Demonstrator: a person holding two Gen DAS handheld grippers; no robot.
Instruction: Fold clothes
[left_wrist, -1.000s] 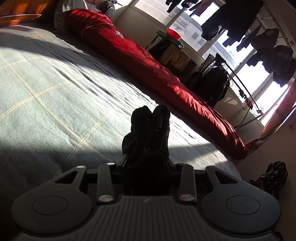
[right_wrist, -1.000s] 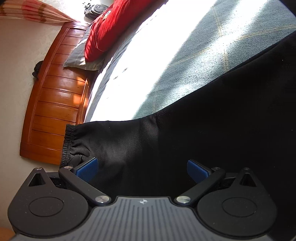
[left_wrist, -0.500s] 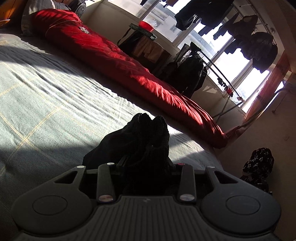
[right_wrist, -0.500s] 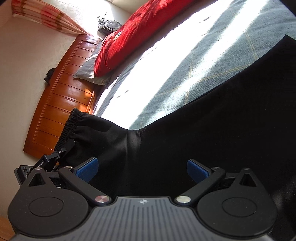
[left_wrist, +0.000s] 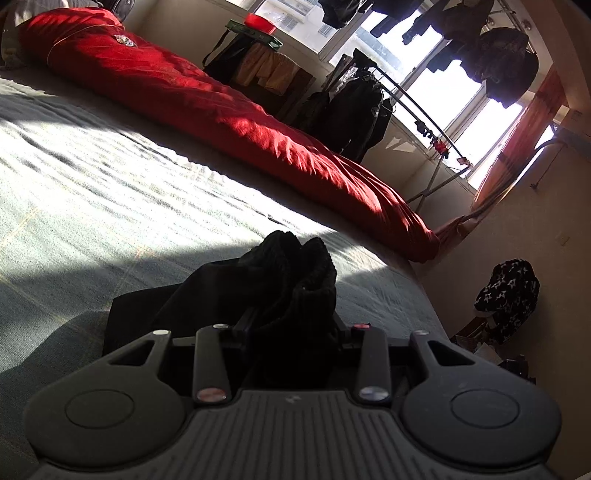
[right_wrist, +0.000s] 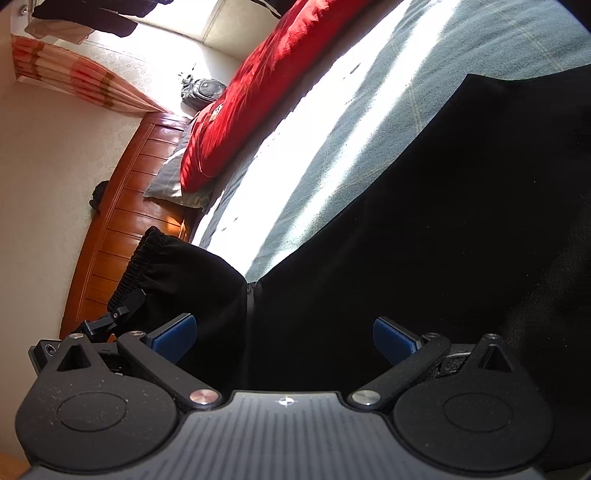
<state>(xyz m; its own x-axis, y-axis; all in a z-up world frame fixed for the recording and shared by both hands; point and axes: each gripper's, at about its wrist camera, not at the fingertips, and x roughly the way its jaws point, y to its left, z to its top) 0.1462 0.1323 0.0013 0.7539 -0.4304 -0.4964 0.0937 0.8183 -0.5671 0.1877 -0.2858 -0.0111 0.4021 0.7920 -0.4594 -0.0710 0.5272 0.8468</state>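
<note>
**Black garment on bed, held at two ends**

Garment (right_wrist: 424, 229): black, spread over the grey-green bedcover (left_wrist: 110, 206), one ribbed cuff (left_wrist: 303, 266) bunched up.
Left gripper (left_wrist: 291, 325): clamped on the bunched cuff end, near the bed's right edge.
Right gripper (right_wrist: 284, 336): blue pads (right_wrist: 173, 336) stand wide, black cloth between them; grip cannot be told.
Far side: red quilt (left_wrist: 221, 107), wooden headboard (right_wrist: 122, 221), clothes rack (left_wrist: 406, 92) by the window.
</note>
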